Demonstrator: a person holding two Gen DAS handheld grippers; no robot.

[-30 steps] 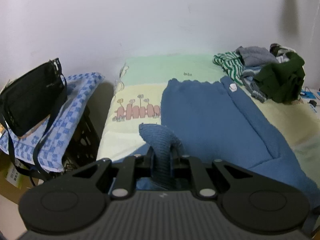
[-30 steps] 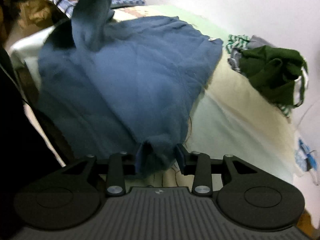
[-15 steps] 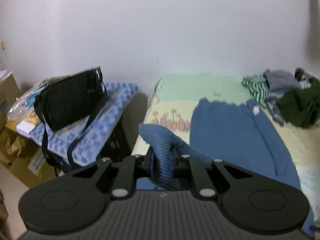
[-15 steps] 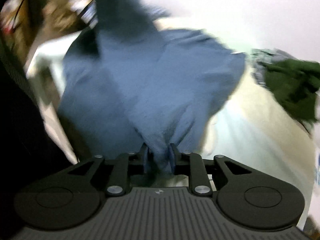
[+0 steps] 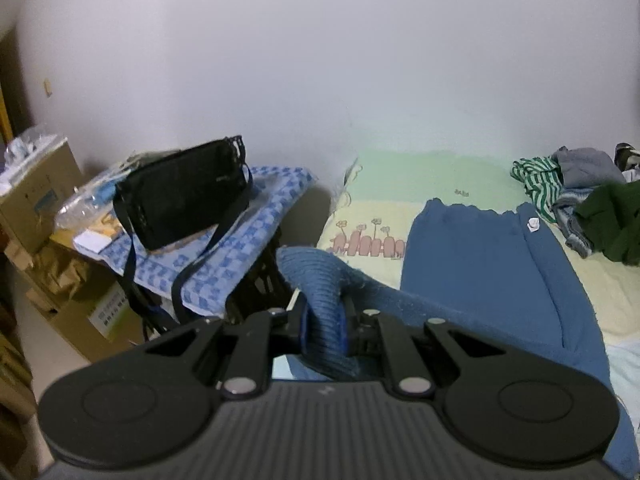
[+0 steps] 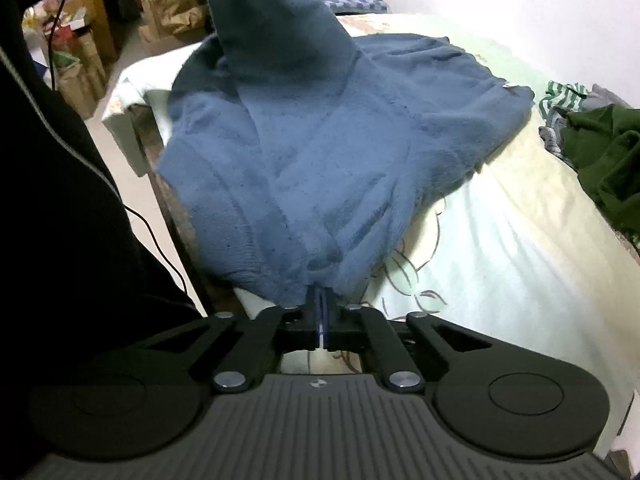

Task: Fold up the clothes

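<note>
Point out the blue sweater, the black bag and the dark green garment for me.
blue sweater (image 6: 340, 140): right wrist view, middle of its lifted body.
black bag (image 5: 180, 196): left wrist view, centre of its front panel.
dark green garment (image 5: 612, 220): left wrist view, middle of the crumpled heap.

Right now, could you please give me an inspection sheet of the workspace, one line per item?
Surface: bed with pale green and yellow sheet, cartoon print.
Job's things: blue garment partly flat on the bed, two edges lifted.
Clutter: pile of clothes, green, striped and grey, at the far end of the bed.
Grippers: left gripper shut on a ribbed blue edge; right gripper shut on another edge.
Cables: thin black cable hanging beside the bed.
Surroundings: white wall; black bag on a blue checked cloth; cardboard boxes; person's dark sleeve.
</note>
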